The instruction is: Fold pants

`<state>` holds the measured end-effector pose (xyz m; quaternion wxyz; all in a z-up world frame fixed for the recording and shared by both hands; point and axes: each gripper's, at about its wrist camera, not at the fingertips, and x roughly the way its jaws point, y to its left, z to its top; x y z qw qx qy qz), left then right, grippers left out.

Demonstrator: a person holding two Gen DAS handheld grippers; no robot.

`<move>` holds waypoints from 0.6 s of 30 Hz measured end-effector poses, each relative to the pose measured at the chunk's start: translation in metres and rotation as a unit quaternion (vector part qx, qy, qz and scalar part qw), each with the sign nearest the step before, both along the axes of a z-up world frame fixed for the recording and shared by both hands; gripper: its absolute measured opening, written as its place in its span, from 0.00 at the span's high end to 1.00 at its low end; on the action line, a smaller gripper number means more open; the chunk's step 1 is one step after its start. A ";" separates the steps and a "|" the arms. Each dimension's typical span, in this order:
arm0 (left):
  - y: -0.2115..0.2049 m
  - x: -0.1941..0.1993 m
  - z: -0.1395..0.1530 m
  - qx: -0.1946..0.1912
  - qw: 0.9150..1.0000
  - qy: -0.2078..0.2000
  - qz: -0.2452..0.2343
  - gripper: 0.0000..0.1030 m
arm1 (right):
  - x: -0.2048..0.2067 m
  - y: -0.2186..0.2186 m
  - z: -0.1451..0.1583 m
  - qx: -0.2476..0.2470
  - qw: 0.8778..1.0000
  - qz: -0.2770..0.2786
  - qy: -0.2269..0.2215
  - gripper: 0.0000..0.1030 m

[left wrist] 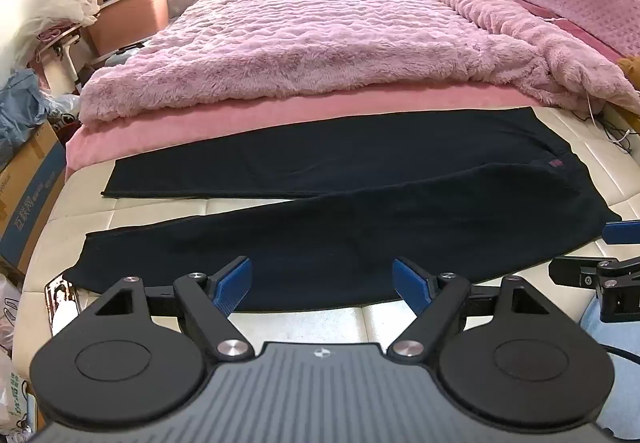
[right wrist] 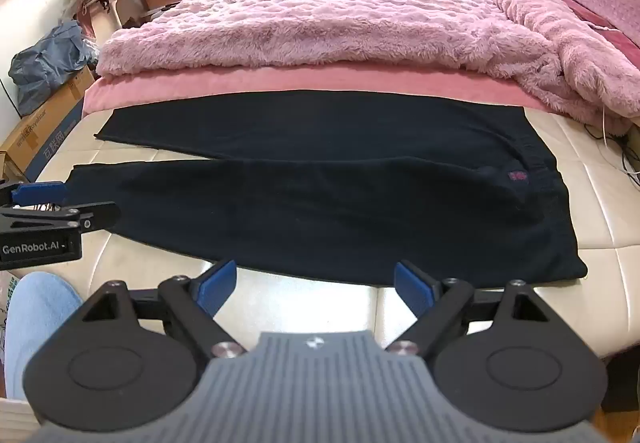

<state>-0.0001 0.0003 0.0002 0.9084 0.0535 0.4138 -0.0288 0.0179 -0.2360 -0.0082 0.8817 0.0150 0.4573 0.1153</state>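
Dark navy pants [left wrist: 340, 203] lie spread flat on the cream mattress [left wrist: 280, 323], legs pointing left and apart in a V, waistband with a small red label [left wrist: 555, 163] to the right. My left gripper [left wrist: 322, 287] hovers open just over the near leg's front hem edge, nothing between its blue pads. In the right wrist view the same pants [right wrist: 320, 195] stretch across, and my right gripper [right wrist: 316, 285] stands open above the near edge close to the waist. The right gripper [left wrist: 600, 271] shows at the left view's right edge; the left gripper [right wrist: 44, 219] shows at the right view's left edge.
A fluffy pink blanket [left wrist: 320, 43] and a pink sheet [left wrist: 240, 119] cover the bed behind the pants. Cardboard boxes [left wrist: 28, 187] and bags crowd the floor at left. Cables [left wrist: 616, 135] trail at the right mattress edge. A light blue sleeve [right wrist: 36, 319] shows near the front.
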 end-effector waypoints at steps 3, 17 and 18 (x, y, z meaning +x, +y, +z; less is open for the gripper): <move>0.001 0.000 0.000 0.001 1.000 0.001 -0.002 0.09 | 0.000 0.001 0.000 -0.001 1.000 0.000 0.001 0.20; 0.005 0.000 -0.004 0.007 1.000 0.003 0.001 0.09 | 0.002 0.003 -0.002 -0.005 1.000 0.002 0.005 0.20; 0.005 0.000 -0.004 0.007 1.000 0.004 0.001 0.09 | 0.002 0.003 -0.002 -0.006 1.000 0.002 0.005 0.20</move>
